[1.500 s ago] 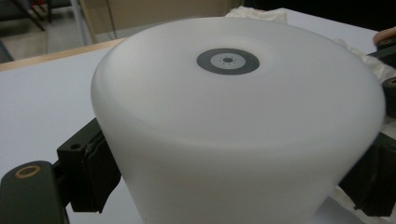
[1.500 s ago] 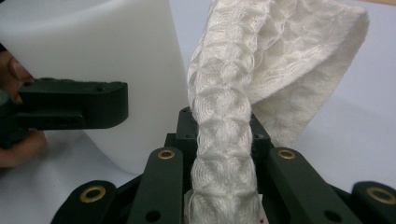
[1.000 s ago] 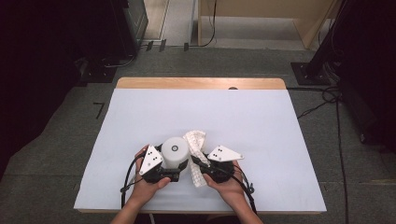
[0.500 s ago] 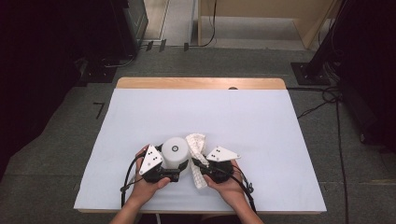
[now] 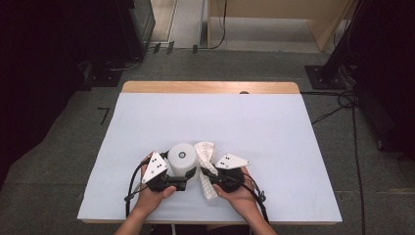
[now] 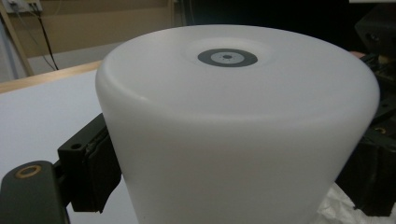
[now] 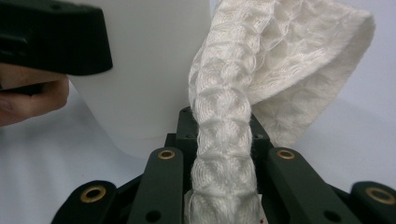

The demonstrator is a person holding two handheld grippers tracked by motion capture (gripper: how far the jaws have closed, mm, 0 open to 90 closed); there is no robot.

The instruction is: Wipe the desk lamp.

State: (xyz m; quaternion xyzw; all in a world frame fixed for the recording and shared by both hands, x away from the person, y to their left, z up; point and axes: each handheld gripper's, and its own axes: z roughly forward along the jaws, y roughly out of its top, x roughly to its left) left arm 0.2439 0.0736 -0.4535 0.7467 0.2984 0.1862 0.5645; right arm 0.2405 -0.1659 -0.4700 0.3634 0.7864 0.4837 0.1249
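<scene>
A white cup [image 5: 182, 157] stands upside down on the table near the front edge, a dark ring mark on its base [image 6: 227, 57]. My left gripper [image 5: 182, 172] is shut on the cup [image 6: 233, 130], one black pad [image 6: 98, 168] on each side of its wall. Just to the right, my right gripper [image 5: 209, 177] is shut on a bunched white waffle cloth [image 5: 205, 150]. In the right gripper view the cloth [image 7: 224, 121] rises from between the jaws of my right gripper [image 7: 219, 140] and leans against the cup [image 7: 149, 70].
The table [image 5: 254, 122] has a white cover, with a wooden strip [image 5: 210, 87] along its far edge. Grey floor with cables and dark equipment surrounds it. A jaw of the left gripper [image 7: 51, 37] and a finger [image 7: 28, 100] show in the right gripper view.
</scene>
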